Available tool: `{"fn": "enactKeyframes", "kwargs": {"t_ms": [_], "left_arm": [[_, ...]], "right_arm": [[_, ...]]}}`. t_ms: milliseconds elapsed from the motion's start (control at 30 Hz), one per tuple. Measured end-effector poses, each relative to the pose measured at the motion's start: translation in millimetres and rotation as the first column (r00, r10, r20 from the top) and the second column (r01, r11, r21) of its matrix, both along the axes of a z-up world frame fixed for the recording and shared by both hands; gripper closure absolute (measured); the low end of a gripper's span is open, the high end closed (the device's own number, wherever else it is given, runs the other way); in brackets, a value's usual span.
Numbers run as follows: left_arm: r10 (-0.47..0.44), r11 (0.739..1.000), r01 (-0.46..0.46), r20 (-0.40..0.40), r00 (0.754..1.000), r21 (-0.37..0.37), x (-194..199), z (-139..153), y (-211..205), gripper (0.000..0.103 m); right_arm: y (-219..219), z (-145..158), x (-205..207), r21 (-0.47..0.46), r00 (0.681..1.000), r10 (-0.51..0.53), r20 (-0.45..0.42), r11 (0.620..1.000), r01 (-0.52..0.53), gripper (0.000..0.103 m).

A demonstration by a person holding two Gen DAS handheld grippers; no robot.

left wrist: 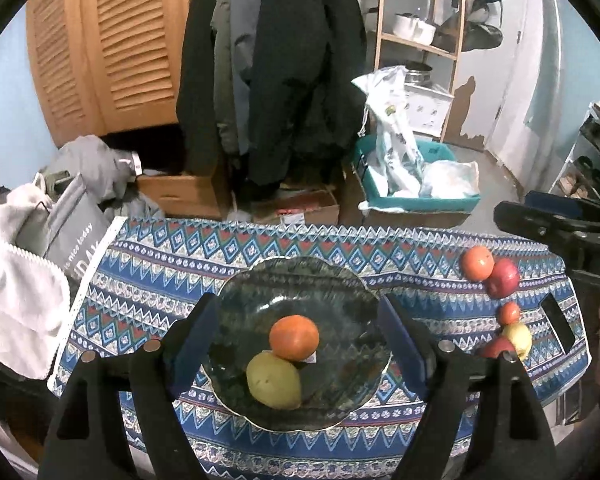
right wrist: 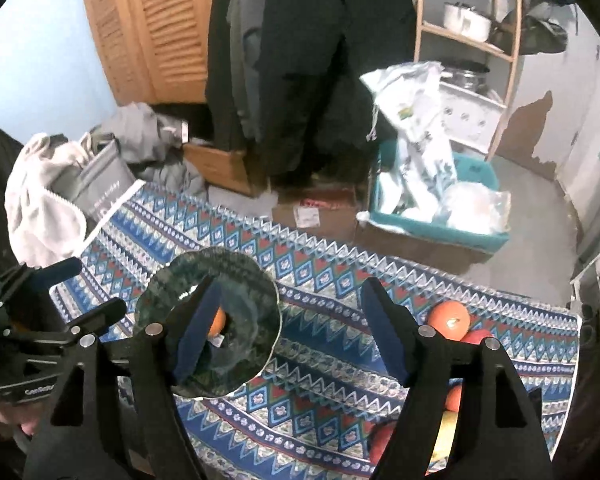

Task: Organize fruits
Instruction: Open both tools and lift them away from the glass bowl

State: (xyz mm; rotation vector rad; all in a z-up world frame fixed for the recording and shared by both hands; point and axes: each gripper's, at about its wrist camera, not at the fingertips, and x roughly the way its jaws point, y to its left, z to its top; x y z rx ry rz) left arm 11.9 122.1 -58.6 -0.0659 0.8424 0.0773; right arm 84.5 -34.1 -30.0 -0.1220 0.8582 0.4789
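Left wrist view: the left gripper hangs over the dark green plate with its jaws spread wide and nothing between the pads; they frame the plate from above without touching it.
Right wrist view: the right gripper also stands wide apart and empty, over bare patterned tablecloth between the plate and the loose fruit.
On the plate: an orange and a yellow-green pear touch each other near the middle (a small white sticker or tag shows beside the orange).
Waiting fruit: at the right end of the cloth lie another orange, a red apple, a small orange fruit, a yellow apple and a red fruit, bunched close, several touching.
Handling: these fruits are probably firm, smooth and round, moderately light, prone to rolling; the pear likely bruises most easily.
Where to hold: pads across the widest girth, from above, with gentle pressure.
Likely pick: the far orange sits on the edge of the bunch (easiest to straddle).
Plate: looks glazed and breakable, so fruit should be set down, not dropped.
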Motion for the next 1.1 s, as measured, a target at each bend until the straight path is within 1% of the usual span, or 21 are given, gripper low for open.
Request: {"fn": "enactKeyframes", "kwargs": {"t_ms": [33,67,100,433,567,867,1100], "left_arm": [[-0.001,1.0,0.001,0.003,1.0,0.001,0,1,-2,0.02],[-0.001,1.0,0.001,0.006,1.0,0.001,-1,3,-3,0.016],[-0.001,1.0,0.001,0.011,1.0,0.002,-1,5,-4,0.016],[-0.025,0.999,0.024,0.037,0.999,0.026,-1,19,-28,0.015],[-0.035,0.999,0.034,0.046,0.998,0.036,-1,25,-39,0.012],[-0.085,0.996,0.082,0.051,0.995,0.046,3,33,-69,0.012],[-0.135,0.99,0.133,0.038,0.99,0.056,9,31,-96,0.012]], "right_arm": [[-4,4,-2,0.003,1.0,-0.006,0.01,1.0,0.006,0.026],[-7,8,-3,0.007,1.0,-0.01,0.019,1.0,0.009,0.025],[-11,12,-5,0.012,1.0,-0.015,0.028,1.0,0.014,0.025],[-41,33,-19,0.019,0.995,-0.045,0.088,0.999,0.044,0.022],[-55,36,-25,0.022,0.993,-0.059,0.101,0.998,0.057,0.022],[-92,34,-30,0.023,0.989,-0.11,0.102,0.994,0.108,0.021],[-121,30,-32,0.034,0.984,-0.152,0.093,0.988,0.15,0.021]]}}
